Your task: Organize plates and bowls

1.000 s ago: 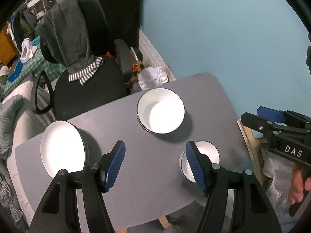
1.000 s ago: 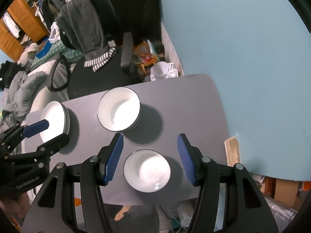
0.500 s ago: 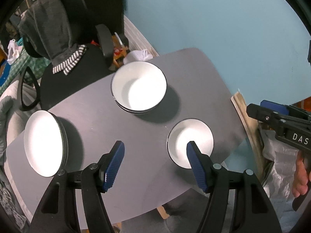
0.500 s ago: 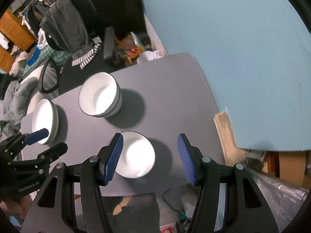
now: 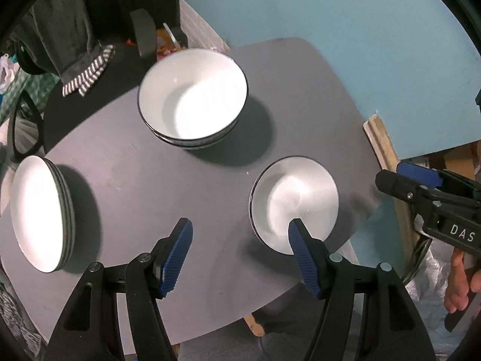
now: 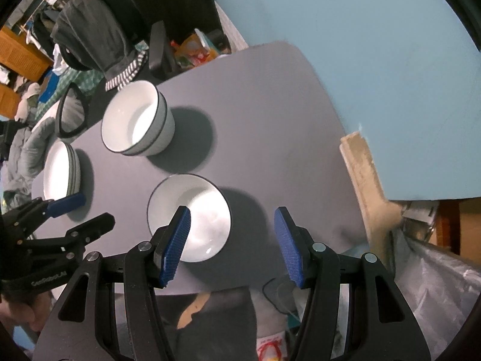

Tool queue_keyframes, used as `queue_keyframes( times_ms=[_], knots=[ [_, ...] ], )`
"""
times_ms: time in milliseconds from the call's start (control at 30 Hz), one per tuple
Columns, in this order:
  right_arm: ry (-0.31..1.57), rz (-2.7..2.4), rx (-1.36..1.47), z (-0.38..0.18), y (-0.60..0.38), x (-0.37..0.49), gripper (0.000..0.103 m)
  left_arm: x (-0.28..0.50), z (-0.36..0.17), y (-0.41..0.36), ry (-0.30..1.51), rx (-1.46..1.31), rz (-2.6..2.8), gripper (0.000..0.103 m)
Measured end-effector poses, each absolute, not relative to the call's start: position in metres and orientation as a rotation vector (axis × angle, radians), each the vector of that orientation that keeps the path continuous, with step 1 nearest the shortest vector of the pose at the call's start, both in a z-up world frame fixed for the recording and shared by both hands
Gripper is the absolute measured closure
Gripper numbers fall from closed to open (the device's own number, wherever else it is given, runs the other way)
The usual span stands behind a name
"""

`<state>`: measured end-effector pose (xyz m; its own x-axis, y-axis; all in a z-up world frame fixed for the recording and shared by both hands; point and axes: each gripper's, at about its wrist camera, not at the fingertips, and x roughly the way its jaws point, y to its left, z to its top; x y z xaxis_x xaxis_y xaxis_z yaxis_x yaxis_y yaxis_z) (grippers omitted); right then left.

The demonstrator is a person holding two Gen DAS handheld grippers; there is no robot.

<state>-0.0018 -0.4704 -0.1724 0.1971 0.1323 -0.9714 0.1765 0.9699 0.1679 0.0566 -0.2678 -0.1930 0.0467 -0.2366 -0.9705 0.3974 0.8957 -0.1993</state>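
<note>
Three sets of white dishes with dark rims sit on a grey table [image 5: 144, 186]. A stack of large bowls [image 5: 192, 96] [image 6: 135, 120] stands at the far middle. A stack of plates [image 5: 39, 213] [image 6: 60, 171] rests at the left edge. A single small bowl [image 5: 294, 198] [image 6: 195, 213] sits near the front right corner. My left gripper [image 5: 240, 234] hovers open above the table, its right finger over the small bowl's near rim. My right gripper [image 6: 231, 225] hovers open above the small bowl's right side, holding nothing.
A black office chair [image 6: 99, 30] draped with grey clothing stands behind the table. A light blue wall [image 5: 330, 15] runs along the right. A wooden plank [image 6: 360, 165] and a plastic bag [image 6: 436, 270] lie off the table's right edge. A person's fingers [image 5: 457, 276] grip the right tool.
Both grippers have sunk toward the table, so the dishes look larger. The small bowl now lies more under the right gripper's left finger. Nothing was grasped.
</note>
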Motion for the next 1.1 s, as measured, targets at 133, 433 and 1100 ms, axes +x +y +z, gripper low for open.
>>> queue_keyframes(
  times_ms=[133, 433, 1100],
  knots=[
    [1.386, -0.023, 0.253, -0.190, -0.468, -0.001, 0.046, 0.058, -0.213, -0.272, 1.487, 0.151, -0.481, 0.035],
    [1.433, 0.014, 0.235, -0.229, -0.463, 0.003, 0.046, 0.056, -0.244, -0.276, 1.537, 0.119, -0.462, 0.035],
    [1.484, 0.030, 0.274, -0.270, -0.472, 0.011, 0.046, 0.058, -0.282, -0.281, 1.596, 0.081, -0.398, 0.035]
  ],
)
